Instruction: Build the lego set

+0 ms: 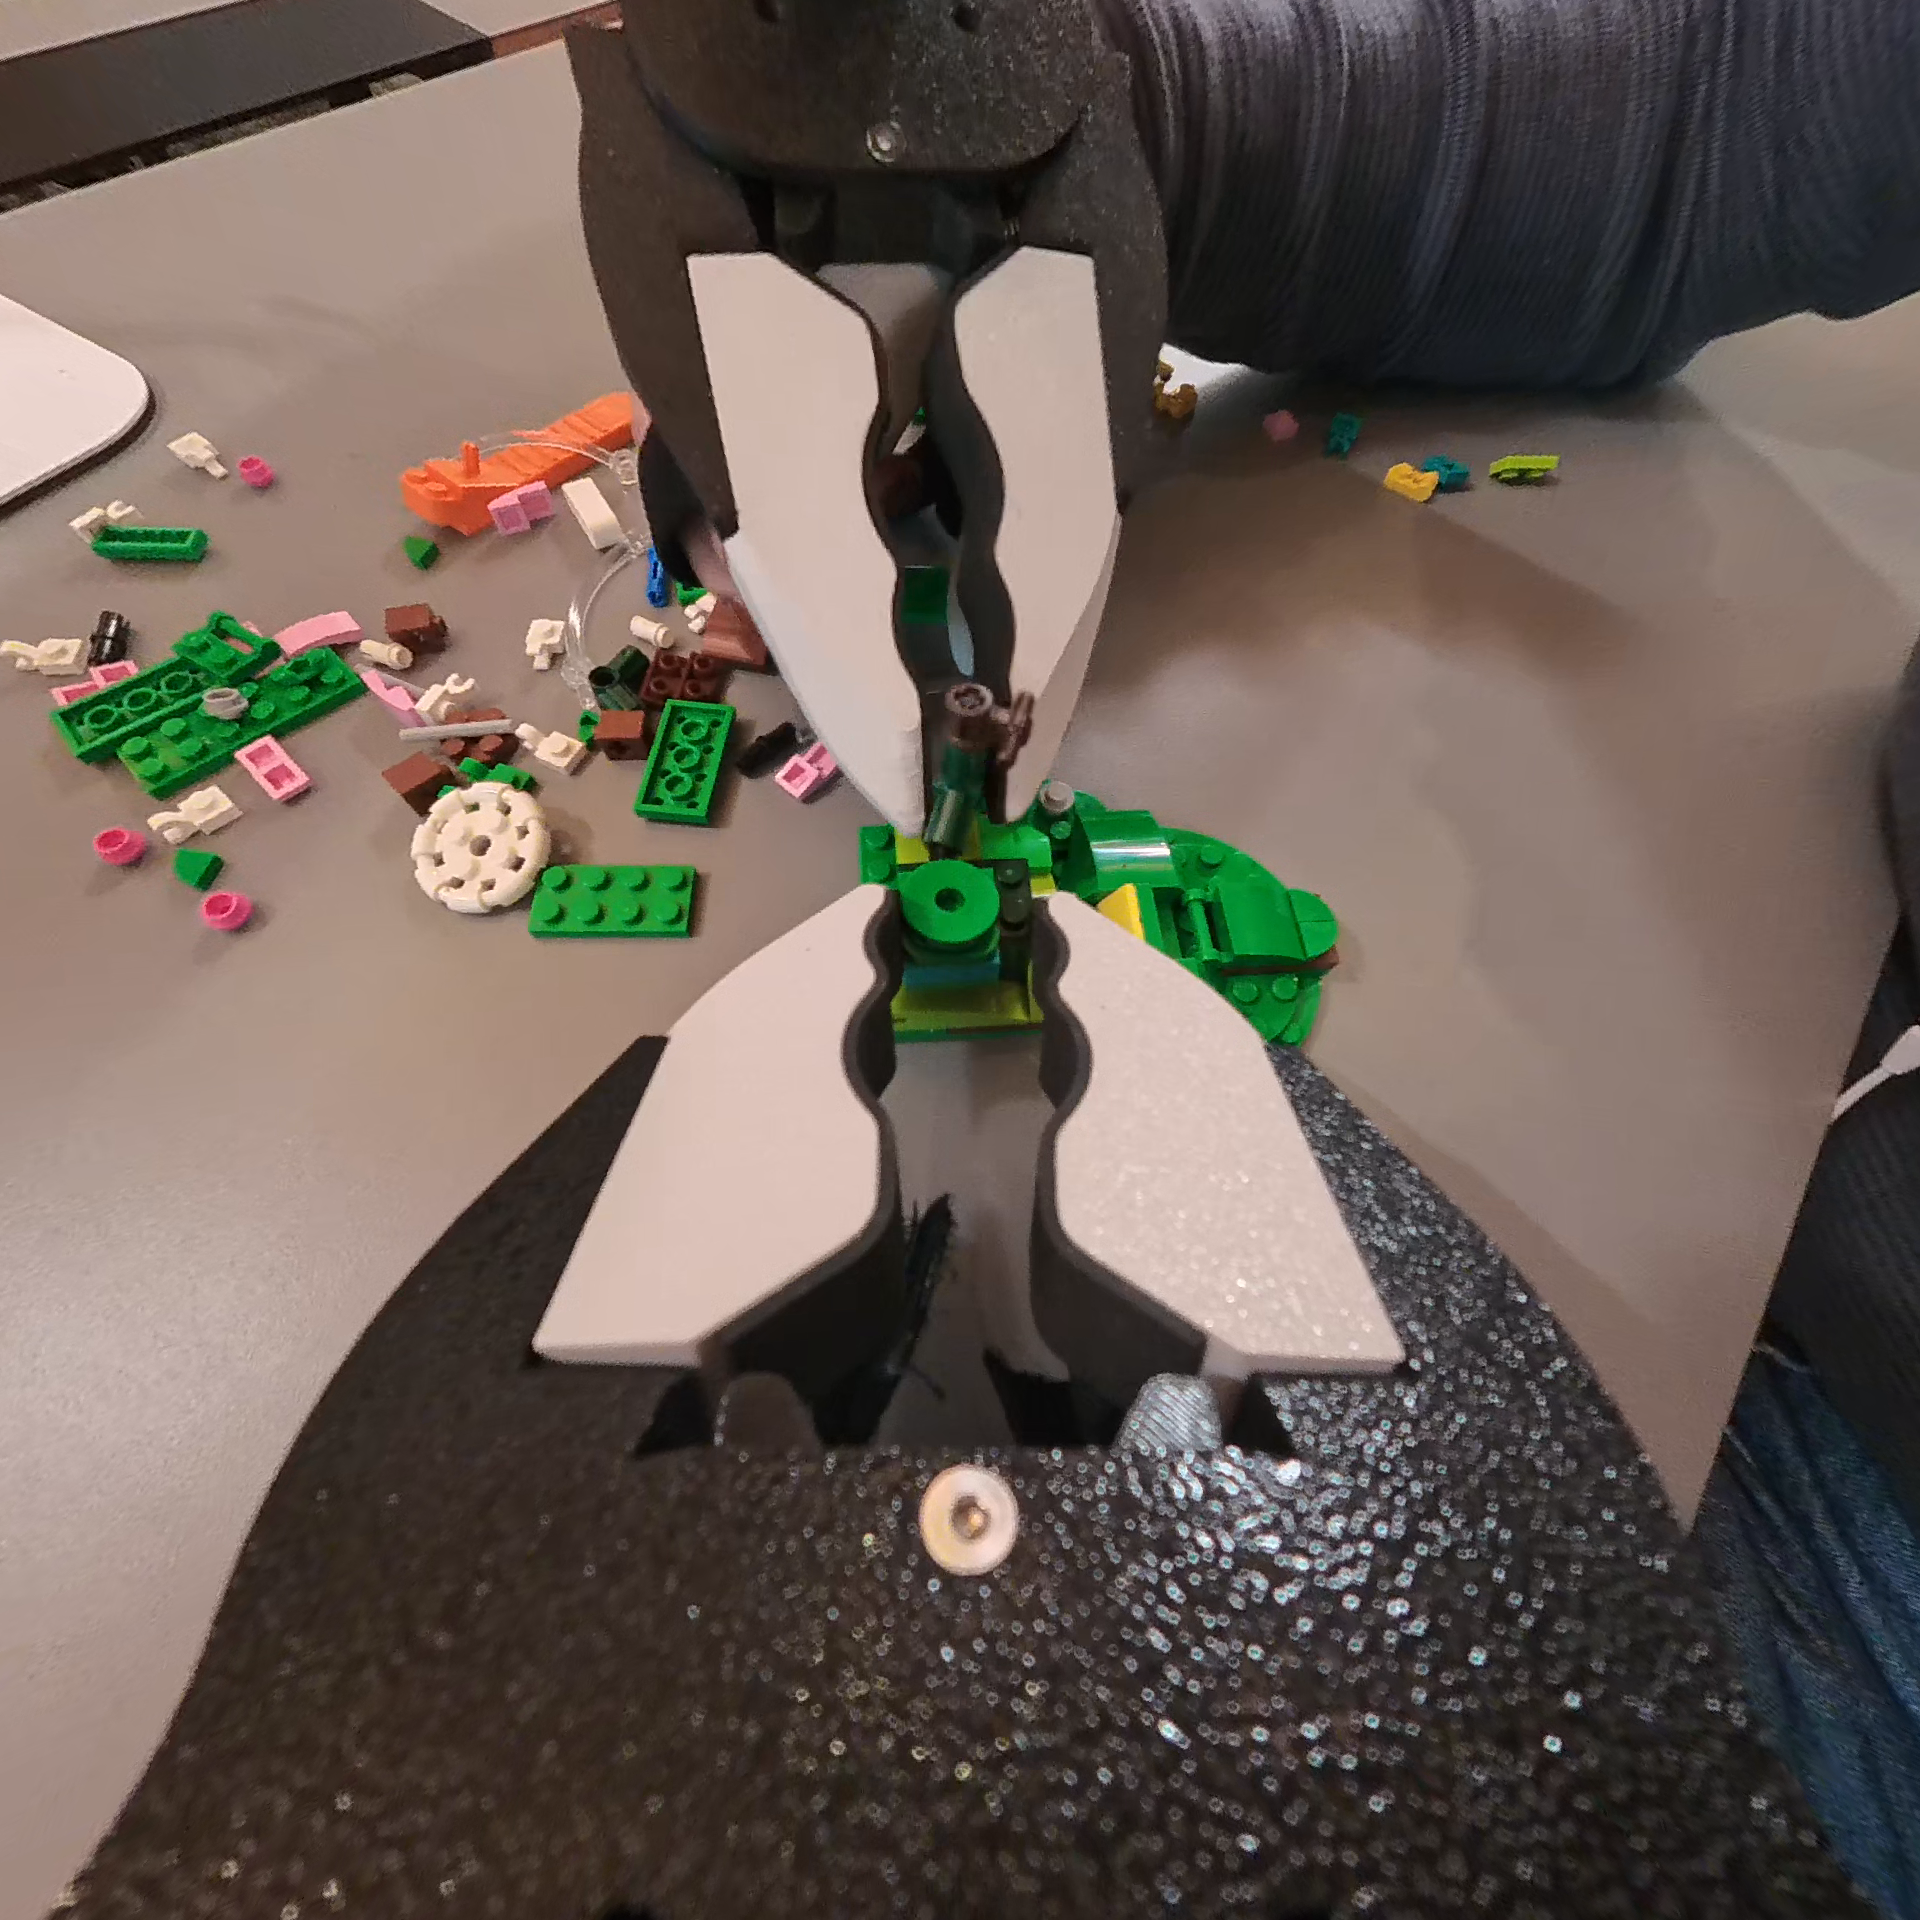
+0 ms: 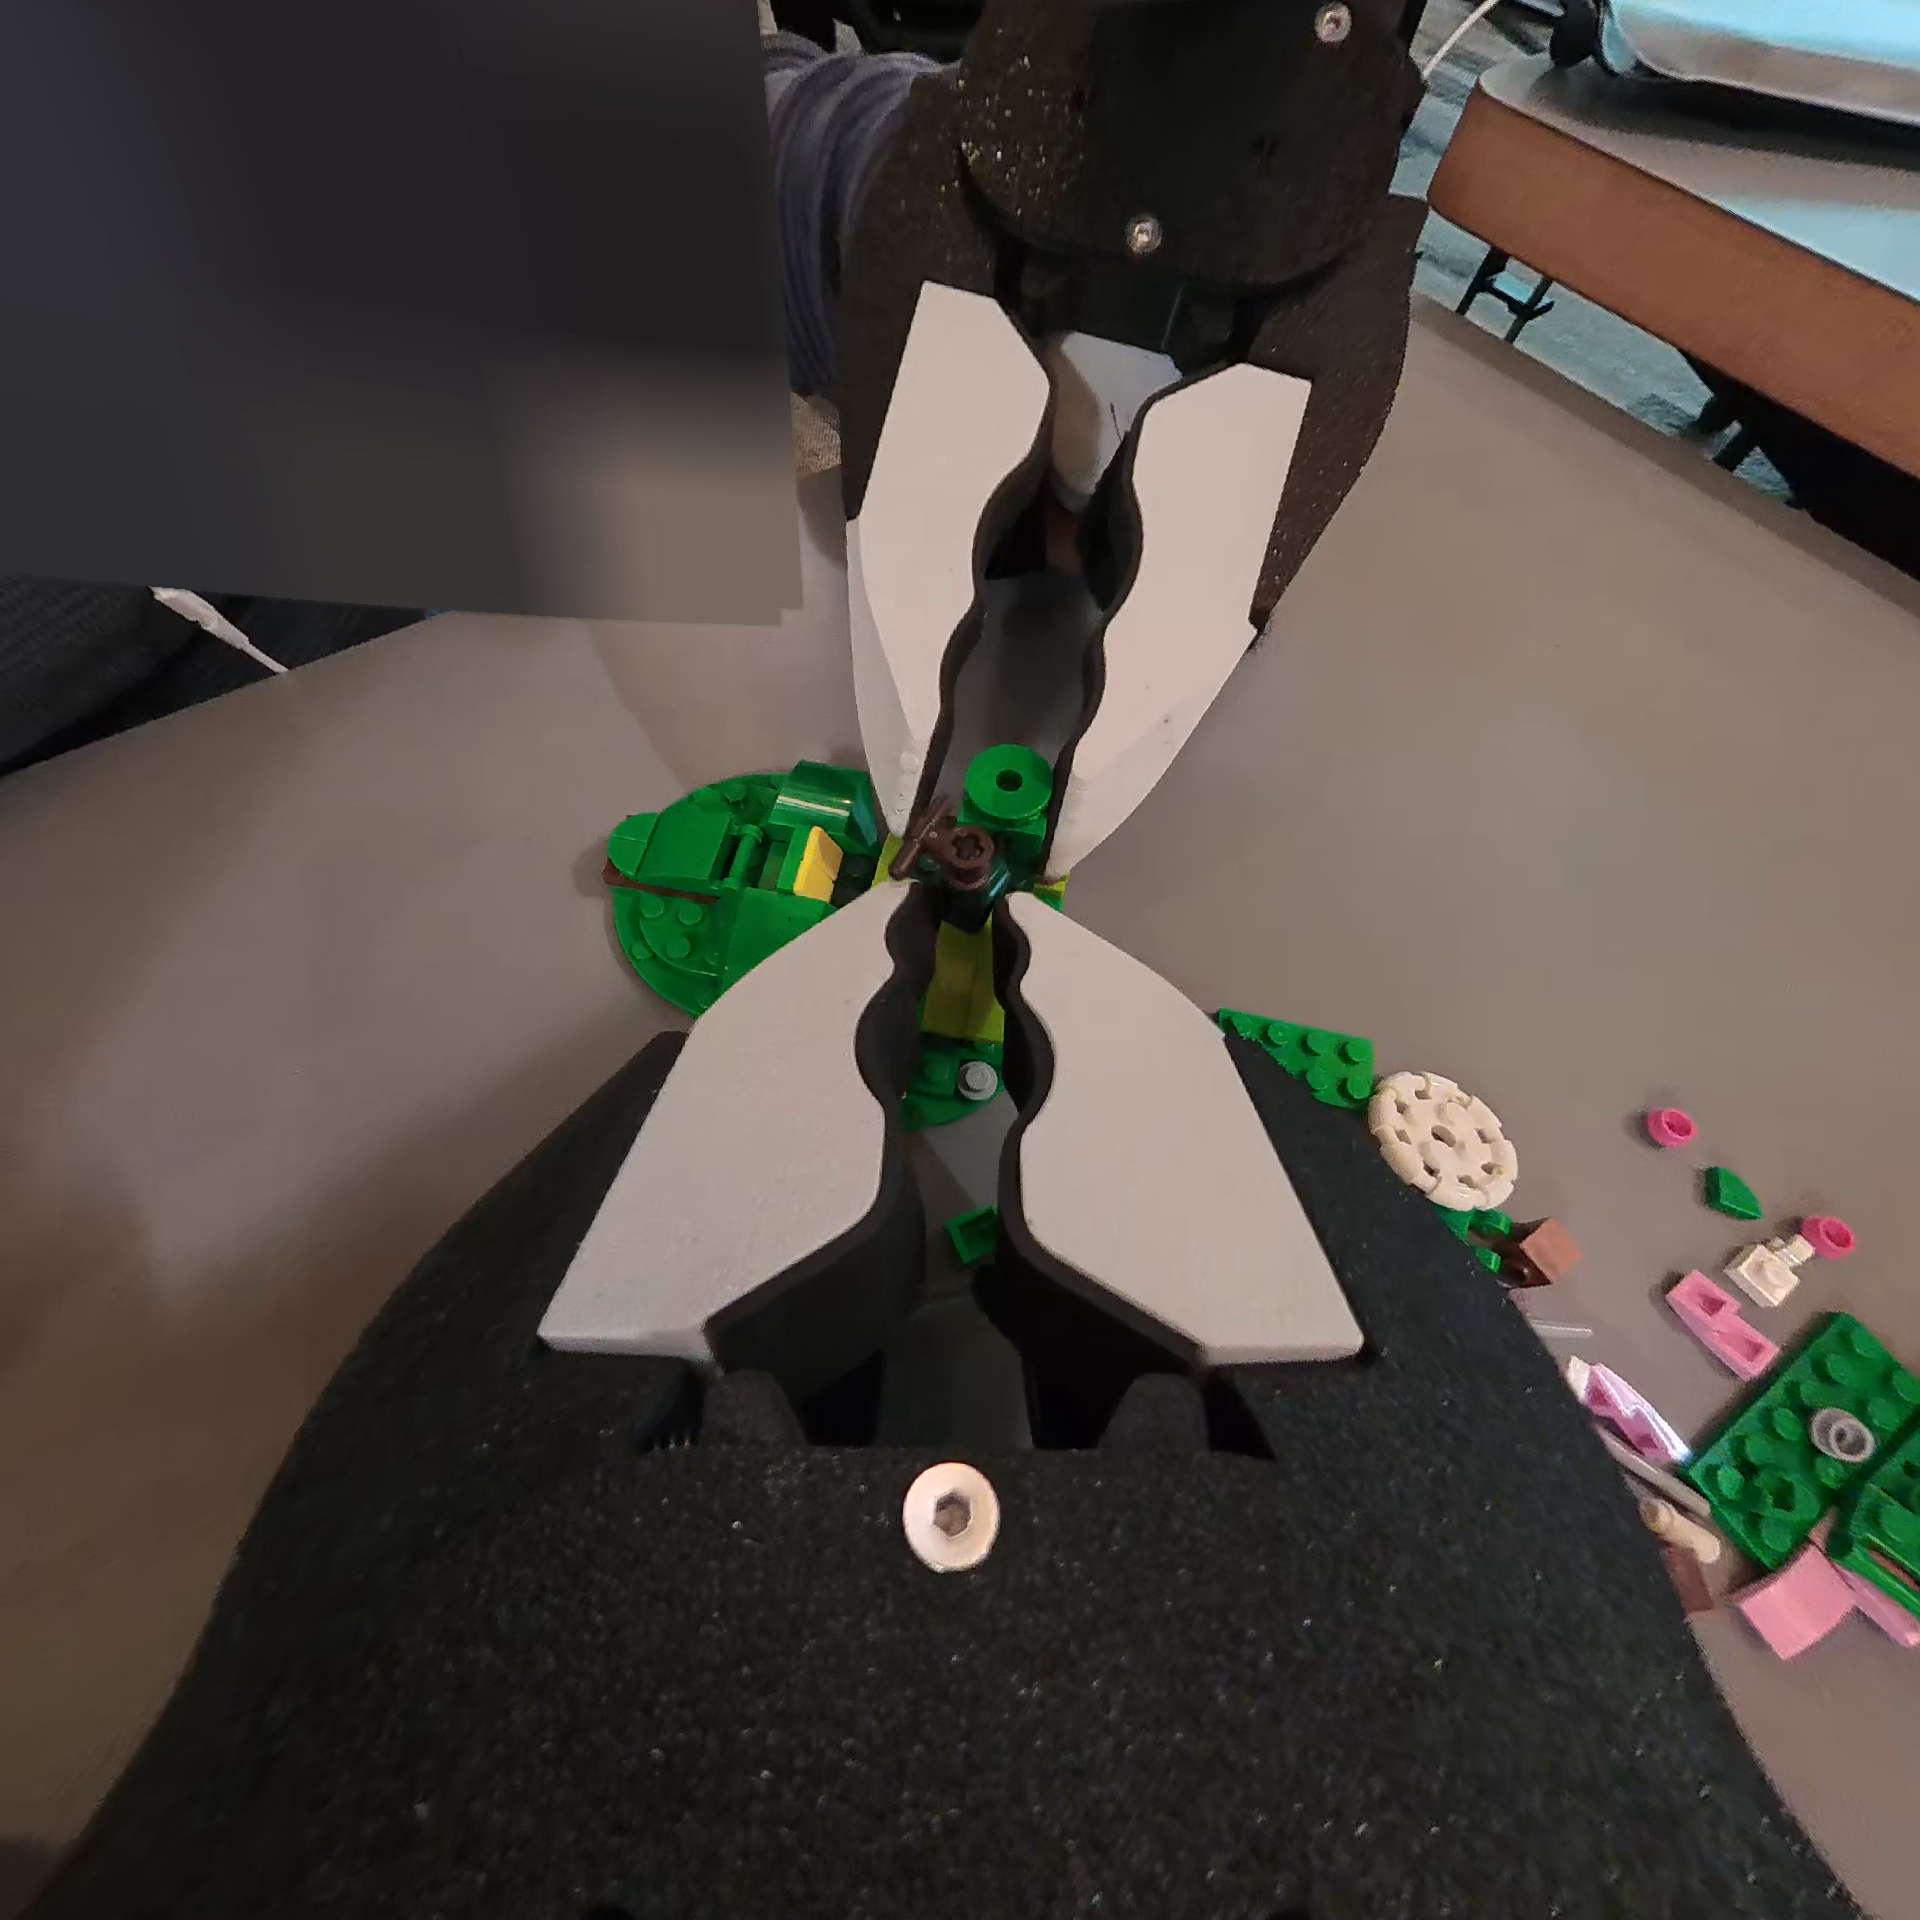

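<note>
A green lego build (image 1: 1247, 935) sits on the grey table, with lime plates and a short stack topped by a round green piece (image 1: 948, 902). My left gripper (image 1: 964, 914) is shut on that stack and holds the build on the table. My right gripper (image 1: 968, 808) comes in from the far side. It is shut on a small stem of dark brown and dark green pieces (image 1: 977, 743) and holds it tilted, right behind the stack. In the right wrist view, my right gripper (image 2: 958, 902) holds the stem (image 2: 956, 862) in front of the round green piece (image 2: 1005, 781). The left gripper (image 2: 987, 831) closes around that piece, over the build (image 2: 707, 894).
Loose bricks lie on the table to the left: green plates (image 1: 613, 902), a white round piece (image 1: 478, 847), pink and brown bits, and an orange brick separator (image 1: 520, 468). Several small pieces (image 1: 1423, 478) lie behind the build. A person's sleeve (image 1: 1507, 187) rests on the table there. Another table (image 2: 1662, 208) stands beyond. Both grippers' tips are close together, under 4 cm apart.
</note>
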Demonstrator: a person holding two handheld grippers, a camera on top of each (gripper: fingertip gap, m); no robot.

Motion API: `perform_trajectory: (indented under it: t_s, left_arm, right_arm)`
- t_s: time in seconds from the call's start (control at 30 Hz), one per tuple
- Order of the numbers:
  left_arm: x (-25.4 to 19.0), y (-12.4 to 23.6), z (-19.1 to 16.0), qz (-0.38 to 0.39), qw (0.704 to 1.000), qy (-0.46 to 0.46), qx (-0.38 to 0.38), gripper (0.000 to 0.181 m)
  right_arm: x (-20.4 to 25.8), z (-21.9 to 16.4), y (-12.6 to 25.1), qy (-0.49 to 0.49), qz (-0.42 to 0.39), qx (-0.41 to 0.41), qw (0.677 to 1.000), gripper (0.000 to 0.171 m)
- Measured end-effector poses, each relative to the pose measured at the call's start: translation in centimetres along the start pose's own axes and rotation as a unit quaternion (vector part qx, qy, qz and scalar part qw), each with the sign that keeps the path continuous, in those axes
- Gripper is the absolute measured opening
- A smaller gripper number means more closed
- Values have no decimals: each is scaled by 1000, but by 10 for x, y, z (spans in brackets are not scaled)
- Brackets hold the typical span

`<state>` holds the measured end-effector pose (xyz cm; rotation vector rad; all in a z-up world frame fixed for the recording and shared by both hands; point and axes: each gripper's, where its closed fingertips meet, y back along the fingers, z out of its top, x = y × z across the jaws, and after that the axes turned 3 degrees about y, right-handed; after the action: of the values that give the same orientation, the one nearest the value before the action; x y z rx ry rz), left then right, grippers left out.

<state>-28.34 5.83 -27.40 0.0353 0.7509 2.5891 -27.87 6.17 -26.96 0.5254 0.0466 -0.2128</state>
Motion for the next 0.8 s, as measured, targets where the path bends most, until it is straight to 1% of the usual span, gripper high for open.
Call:
perform_trajectory:
  t_s: [0.27,0.4,0.47,0.67,0.8]
  left_arm:
    - [0,0,0,-2,1000,2,0,23]
    - [0,0,0,-6,1000,6,1,23]
    - [-1,0,0,-12,1000,9,2,23]
    - [-1,0,0,-16,1000,14,3,23]
    - [-1,0,0,-8,1000,6,3,23]
  right_arm:
    - [1,-3,-1,-18,17,8,1000,9]
    - [1,-3,-1,6,33,10,999,9]
    - [1,-4,-1,18,45,9,999,9]
    - [2,-4,-2,13,101,9,995,9]
    - [1,-3,-2,16,108,9,994,9]
